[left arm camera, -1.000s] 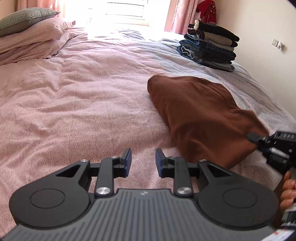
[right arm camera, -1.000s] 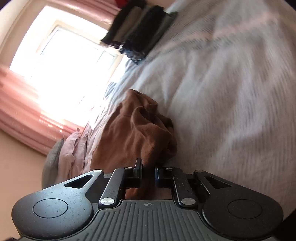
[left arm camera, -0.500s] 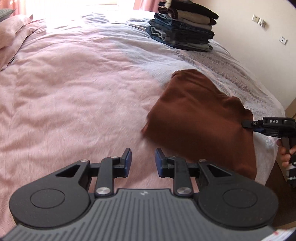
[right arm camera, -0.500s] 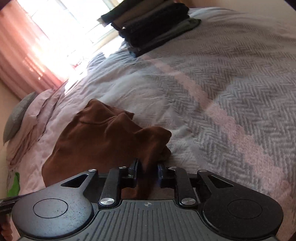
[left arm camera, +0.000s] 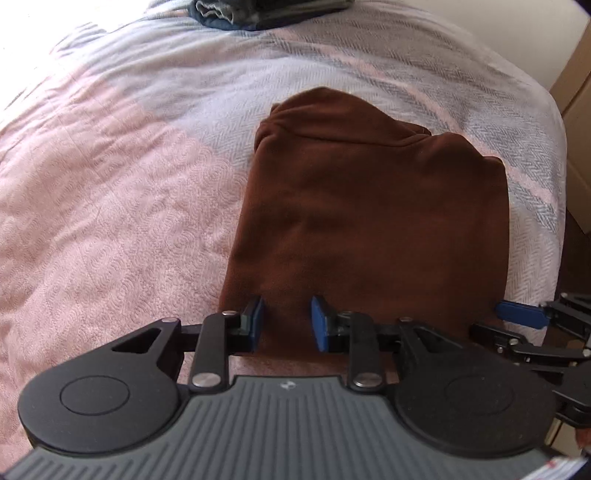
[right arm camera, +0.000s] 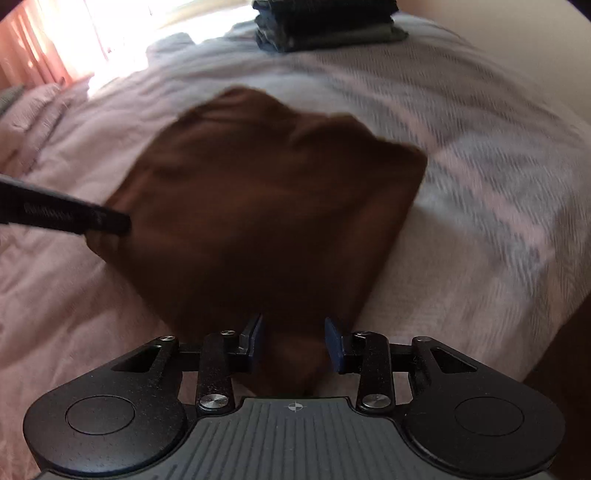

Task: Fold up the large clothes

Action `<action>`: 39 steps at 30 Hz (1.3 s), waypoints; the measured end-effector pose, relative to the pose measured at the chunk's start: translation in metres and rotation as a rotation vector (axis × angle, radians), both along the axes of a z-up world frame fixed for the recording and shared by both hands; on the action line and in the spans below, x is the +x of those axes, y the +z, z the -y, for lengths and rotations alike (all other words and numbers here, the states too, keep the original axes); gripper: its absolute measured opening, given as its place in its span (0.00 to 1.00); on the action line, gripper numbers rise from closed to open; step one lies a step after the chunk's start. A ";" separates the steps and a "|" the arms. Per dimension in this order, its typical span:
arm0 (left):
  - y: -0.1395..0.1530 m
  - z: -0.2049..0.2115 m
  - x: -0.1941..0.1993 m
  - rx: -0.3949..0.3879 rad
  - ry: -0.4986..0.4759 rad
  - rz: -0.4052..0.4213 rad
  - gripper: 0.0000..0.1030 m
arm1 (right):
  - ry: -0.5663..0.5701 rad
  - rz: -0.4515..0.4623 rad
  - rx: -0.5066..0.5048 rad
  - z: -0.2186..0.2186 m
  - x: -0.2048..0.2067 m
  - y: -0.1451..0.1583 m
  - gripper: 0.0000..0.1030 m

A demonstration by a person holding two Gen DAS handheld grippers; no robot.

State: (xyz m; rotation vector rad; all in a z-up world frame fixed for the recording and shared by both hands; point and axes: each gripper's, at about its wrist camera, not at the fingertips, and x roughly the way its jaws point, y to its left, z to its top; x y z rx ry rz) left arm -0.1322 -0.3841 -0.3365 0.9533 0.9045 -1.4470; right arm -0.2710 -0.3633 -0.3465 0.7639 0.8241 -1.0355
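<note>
the brown garment [left arm camera: 369, 206] lies half-folded near the bed's [left arm camera: 110, 184] near right corner, the left gripper [left arm camera: 286, 321] apart and empty over its near edge, the right gripper [right arm camera: 293, 341], jaws just opened and apart, letting go, so next seems regripping to fold again.

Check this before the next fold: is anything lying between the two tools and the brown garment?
Nothing visible. The brown garment lies bare on the bed, its near edge between both tools, left tool and right tool; the clothes stack sits far behind.

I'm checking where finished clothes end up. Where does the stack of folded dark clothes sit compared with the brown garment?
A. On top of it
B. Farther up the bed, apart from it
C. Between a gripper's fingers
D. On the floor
B: the stack of folded dark clothes sits farther up the bed, with bare cover between it and the brown garment.
</note>
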 end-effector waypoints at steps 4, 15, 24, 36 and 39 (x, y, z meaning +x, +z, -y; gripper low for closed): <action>0.019 0.000 -0.003 0.028 -0.080 0.021 0.24 | -0.139 0.138 0.061 -0.003 -0.019 0.023 0.40; 0.047 0.024 0.029 -0.043 -0.221 -0.114 0.48 | -0.304 0.266 -0.007 0.000 -0.040 0.038 0.54; -0.050 0.092 0.109 0.152 -0.157 -0.638 0.55 | -0.392 0.658 0.168 0.044 -0.101 -0.039 0.59; -0.092 0.107 0.099 0.136 -0.086 -0.797 0.32 | -0.385 0.804 0.215 0.081 -0.082 -0.083 0.12; -0.071 0.098 0.094 0.084 -0.099 -0.759 0.18 | -0.389 0.758 0.198 0.079 -0.079 -0.065 0.10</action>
